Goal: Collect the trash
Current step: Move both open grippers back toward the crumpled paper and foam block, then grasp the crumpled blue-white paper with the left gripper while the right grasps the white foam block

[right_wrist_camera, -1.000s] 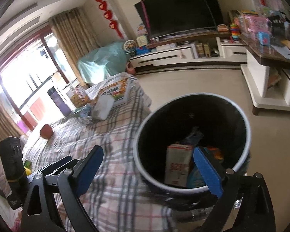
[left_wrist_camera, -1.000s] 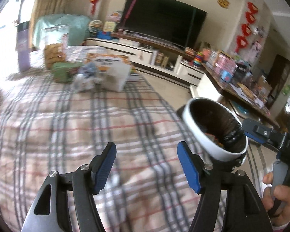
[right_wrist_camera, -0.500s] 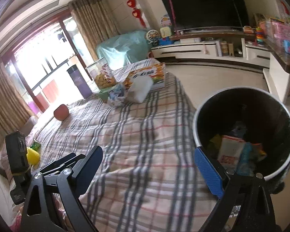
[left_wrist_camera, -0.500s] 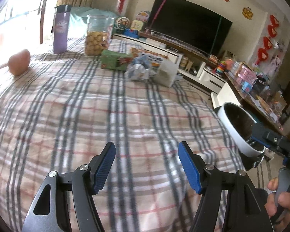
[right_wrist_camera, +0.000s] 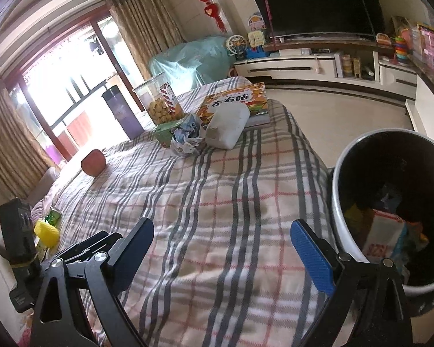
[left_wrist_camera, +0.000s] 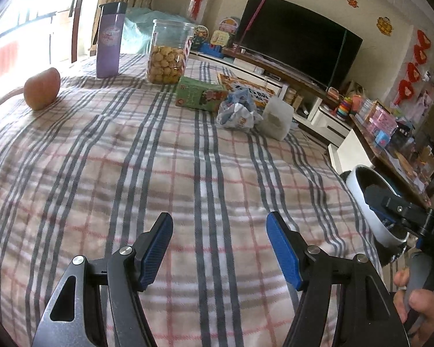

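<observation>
A crumpled blue and white wrapper (left_wrist_camera: 236, 112) lies at the far end of the plaid-covered table (left_wrist_camera: 159, 173); it also shows in the right wrist view (right_wrist_camera: 186, 138). A white plastic jug (right_wrist_camera: 228, 125) lies beside it (left_wrist_camera: 275, 118). A white bin with a black liner (right_wrist_camera: 390, 202) stands at the table's right side and holds cartons and wrappers; its rim (left_wrist_camera: 361, 199) shows in the left view. My left gripper (left_wrist_camera: 220, 245) is open and empty above the near table. My right gripper (right_wrist_camera: 222, 248) is open and empty, next to the bin.
A green box (left_wrist_camera: 201, 96), a cookie jar (left_wrist_camera: 168, 52), a purple flask (left_wrist_camera: 110, 40), an apple (left_wrist_camera: 42, 88) and a picture book (right_wrist_camera: 237, 102) stand on the far table. A TV unit (right_wrist_camera: 318, 63) lies beyond on the floor.
Both grippers drew back from the bin and swung left over the table. The bin has shifted to the right edge of both views. Both stay open.
</observation>
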`<action>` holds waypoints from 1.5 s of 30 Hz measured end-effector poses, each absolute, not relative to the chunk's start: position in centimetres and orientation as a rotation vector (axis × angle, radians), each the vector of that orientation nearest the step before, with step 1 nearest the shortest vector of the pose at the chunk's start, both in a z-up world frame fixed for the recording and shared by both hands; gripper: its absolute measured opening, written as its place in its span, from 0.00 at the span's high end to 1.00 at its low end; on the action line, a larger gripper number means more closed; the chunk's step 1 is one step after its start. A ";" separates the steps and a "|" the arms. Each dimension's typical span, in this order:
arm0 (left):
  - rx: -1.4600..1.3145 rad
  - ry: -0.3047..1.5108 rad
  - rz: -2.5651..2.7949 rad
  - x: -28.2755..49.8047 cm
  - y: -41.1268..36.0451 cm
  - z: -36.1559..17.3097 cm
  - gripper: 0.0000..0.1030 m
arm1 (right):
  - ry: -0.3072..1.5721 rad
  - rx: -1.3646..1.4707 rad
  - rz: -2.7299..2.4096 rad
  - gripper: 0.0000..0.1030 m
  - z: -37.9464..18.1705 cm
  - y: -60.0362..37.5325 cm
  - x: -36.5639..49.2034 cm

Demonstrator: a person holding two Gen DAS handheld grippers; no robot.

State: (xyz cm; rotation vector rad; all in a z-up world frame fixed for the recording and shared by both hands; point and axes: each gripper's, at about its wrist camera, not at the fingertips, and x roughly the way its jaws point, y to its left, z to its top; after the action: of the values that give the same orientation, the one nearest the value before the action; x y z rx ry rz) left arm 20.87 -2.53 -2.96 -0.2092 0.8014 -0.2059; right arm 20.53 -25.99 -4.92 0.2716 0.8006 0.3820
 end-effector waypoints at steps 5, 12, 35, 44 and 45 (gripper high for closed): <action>-0.194 0.800 -0.211 23.7 -2.7 -3.3 0.35 | 0.803 0.288 0.382 0.06 -5.1 -26.0 22.6; -0.181 0.805 -0.237 28.7 -3.7 -3.5 0.35 | 0.790 0.302 0.378 0.06 -5.0 -26.3 25.7; -0.199 0.859 -0.326 43.1 -5.9 -8.0 0.83 | 0.820 0.379 0.390 0.08 -7.2 -26.3 32.8; -0.221 0.828 -0.291 39.1 -3.6 -7.4 0.88 | 0.848 0.356 0.423 0.13 -8.0 -23.0 34.9; -0.232 0.829 -0.286 38.4 -3.3 -7.3 0.88 | 0.854 0.357 0.425 0.15 -8.2 -22.6 35.1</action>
State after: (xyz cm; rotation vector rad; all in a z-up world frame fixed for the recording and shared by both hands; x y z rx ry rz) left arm 38.43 -3.29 -7.32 -0.2317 0.8288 -0.2865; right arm 35.12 -22.59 -8.23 0.3570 0.8543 0.4253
